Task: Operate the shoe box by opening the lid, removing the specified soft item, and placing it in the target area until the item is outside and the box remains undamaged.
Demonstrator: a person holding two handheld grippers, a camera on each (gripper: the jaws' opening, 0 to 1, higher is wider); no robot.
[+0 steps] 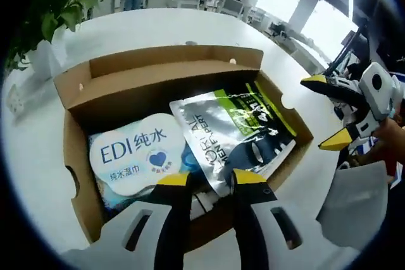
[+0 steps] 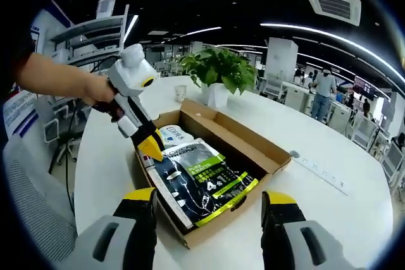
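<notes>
The cardboard shoe box (image 1: 79, 156) lies open on a white table, its lid flap (image 1: 177, 55) folded back at the far side. Inside lie a white and blue wet-wipes pack (image 1: 136, 153) and a silver, black and green soft pouch (image 1: 240, 131). My left gripper (image 1: 212, 178) is open with a narrow gap, its yellow tips over the box's near wall and the pouch's corner. My right gripper (image 2: 209, 197) stands wide open just short of the box (image 2: 253, 150), holding nothing. The pouch (image 2: 202, 181) and wipes pack (image 2: 174, 136) show beside the left gripper (image 2: 150, 147), held by a hand.
A potted plant (image 2: 218, 67) stands on the table behind the box, with a paper cup (image 2: 181, 93) beside it. A white power strip (image 2: 323, 172) lies to the right of the box. Chairs, desks and people are farther back in the office.
</notes>
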